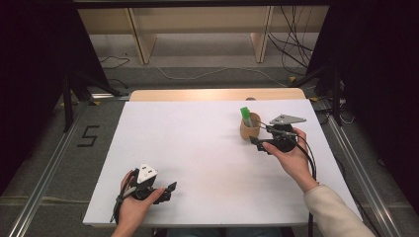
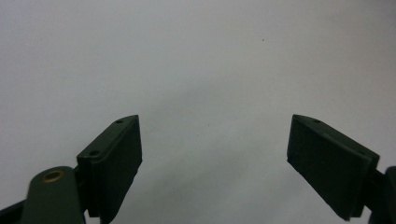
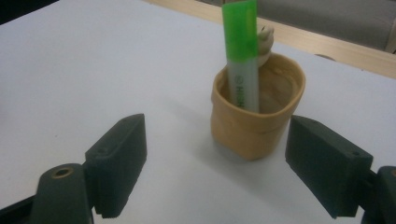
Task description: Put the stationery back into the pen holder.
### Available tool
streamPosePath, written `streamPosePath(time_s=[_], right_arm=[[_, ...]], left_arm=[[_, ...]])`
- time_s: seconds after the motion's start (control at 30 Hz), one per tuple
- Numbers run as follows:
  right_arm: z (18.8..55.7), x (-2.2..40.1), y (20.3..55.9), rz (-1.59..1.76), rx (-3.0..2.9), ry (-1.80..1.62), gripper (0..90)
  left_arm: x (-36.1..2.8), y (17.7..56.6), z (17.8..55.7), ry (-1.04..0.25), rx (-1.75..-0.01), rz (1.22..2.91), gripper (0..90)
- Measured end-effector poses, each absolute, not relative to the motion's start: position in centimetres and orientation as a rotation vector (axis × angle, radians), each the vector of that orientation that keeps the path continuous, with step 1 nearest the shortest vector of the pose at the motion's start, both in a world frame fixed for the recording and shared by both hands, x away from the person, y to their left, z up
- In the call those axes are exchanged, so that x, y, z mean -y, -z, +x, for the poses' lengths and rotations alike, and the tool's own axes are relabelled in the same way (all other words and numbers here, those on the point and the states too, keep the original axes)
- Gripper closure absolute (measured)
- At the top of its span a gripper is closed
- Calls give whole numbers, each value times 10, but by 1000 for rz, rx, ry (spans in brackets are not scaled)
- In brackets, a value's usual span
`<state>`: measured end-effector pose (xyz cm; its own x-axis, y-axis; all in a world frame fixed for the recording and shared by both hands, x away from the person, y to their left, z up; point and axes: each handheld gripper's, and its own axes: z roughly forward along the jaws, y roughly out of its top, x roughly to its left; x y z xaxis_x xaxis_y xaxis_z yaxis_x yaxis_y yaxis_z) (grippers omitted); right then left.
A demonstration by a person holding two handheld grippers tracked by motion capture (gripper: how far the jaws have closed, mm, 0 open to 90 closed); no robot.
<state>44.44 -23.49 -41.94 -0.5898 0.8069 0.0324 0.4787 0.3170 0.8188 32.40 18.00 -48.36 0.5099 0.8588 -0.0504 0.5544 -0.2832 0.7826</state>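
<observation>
- Left gripper (image 1: 165, 191): lower left of the high view, held in a hand (image 1: 134, 210) low over the white table (image 1: 197, 148); jaws spread, nothing between them.
- Right gripper (image 1: 258, 141): right of centre, jaws spread, empty, just short of the cup (image 3: 254, 116).
- Cup: tan, upright, upper right of the table.
- Marker (image 3: 243, 56): green, standing in the cup, leaning on its rim.

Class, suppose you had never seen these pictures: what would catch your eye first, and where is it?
The bright green marker stands in a small tan cup toward the right of the white table. The right claw is open just in front of the cup; the left claw rests near the table's front edge.
</observation>
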Motion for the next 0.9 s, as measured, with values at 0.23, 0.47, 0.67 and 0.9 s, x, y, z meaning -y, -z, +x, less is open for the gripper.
streamPosePath(time_s=[0.23,0.47,0.67,0.9], right_arm=[[429,236,422,1122,-2238,-1180,214],[416,239,425,1100,-2273,-1198,214],[404,241,431,1098,-2306,-1202,213],[392,244,437,1089,-2333,-1208,211]], left_arm=[[-180,484,324,-492,-1159,1972,179],[-179,485,324,-488,-1163,1967,179],[-179,485,324,-483,-1166,1964,179],[-179,486,324,-482,-1167,1962,179]])
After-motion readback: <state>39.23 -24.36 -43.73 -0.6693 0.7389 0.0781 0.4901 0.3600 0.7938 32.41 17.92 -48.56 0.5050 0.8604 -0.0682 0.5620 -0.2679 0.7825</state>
